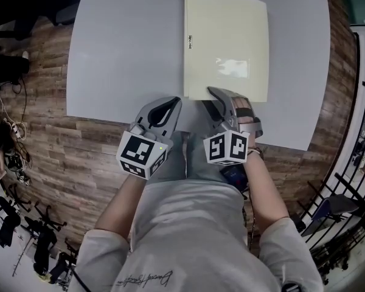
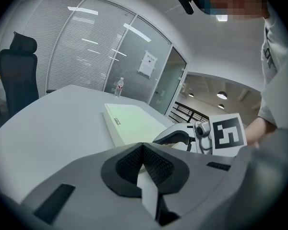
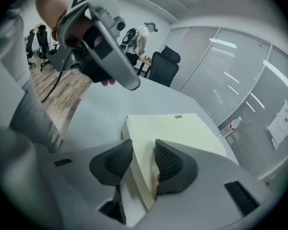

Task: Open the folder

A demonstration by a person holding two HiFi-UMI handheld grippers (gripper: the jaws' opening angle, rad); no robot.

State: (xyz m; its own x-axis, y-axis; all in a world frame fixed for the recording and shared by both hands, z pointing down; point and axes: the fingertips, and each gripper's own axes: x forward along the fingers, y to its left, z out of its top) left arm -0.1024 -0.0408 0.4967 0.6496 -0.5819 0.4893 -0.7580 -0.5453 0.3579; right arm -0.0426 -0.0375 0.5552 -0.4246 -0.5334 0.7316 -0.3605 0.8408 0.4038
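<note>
grey table (image 1: 121, 53): bears one pale yellow folder (image 1: 225, 35), lying flat and shut on its right half, spine to the left in the head view. right gripper (image 3: 144, 147): set at the folder's near left corner, jaws partly apart with the folder's edge between them, one pad over the cover, the other beside the side wall; firm pressure not evident. left gripper (image 2: 143, 147): jaws together, empty, just left of the folder, apart from it.
</note>
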